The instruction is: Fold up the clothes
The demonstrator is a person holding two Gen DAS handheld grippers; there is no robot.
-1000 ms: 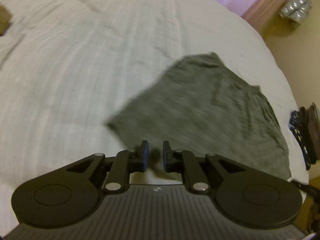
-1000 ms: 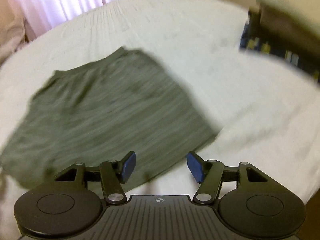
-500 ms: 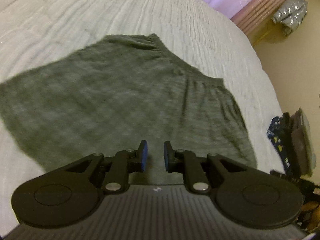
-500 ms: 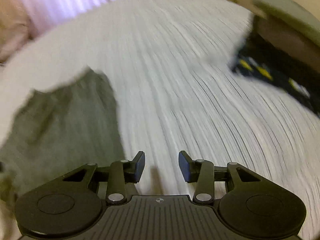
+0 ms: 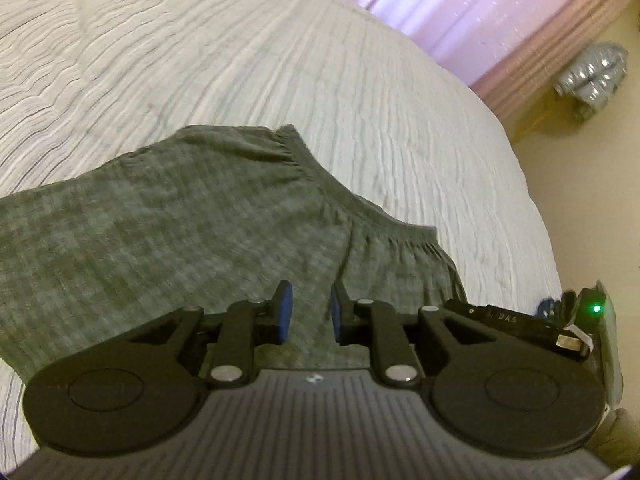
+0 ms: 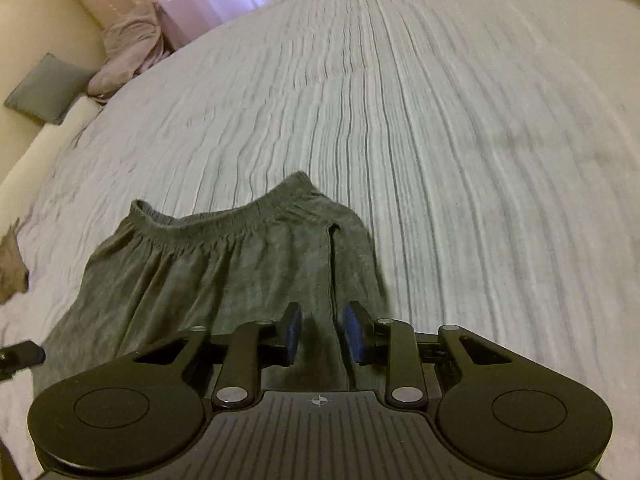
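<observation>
Dark grey-green shorts [image 5: 168, 232] with a gathered elastic waistband lie flat on the white ribbed bedspread [image 5: 280, 60]. In the right wrist view the shorts [image 6: 224, 268] lie with the waistband away from me. My left gripper [image 5: 308, 312] hovers over the shorts' near part, jaws a narrow gap apart, nothing between them. My right gripper [image 6: 320, 330] is over the shorts' right side by a seam, jaws slightly apart and empty. The right gripper's body shows at the right edge of the left wrist view [image 5: 520, 320].
Pink curtains [image 5: 460, 8] hang behind the bed. A silvery bundle [image 5: 592, 76] lies on the floor at right. In the right wrist view a grey cushion [image 6: 48, 88] and a pink cloth [image 6: 128, 52] sit at the far left bed edge.
Both grippers swung back over the shorts. The right gripper's jaws narrowed and it moved from bare bedspread to the shorts' right side. The left view steadied over the shorts.
</observation>
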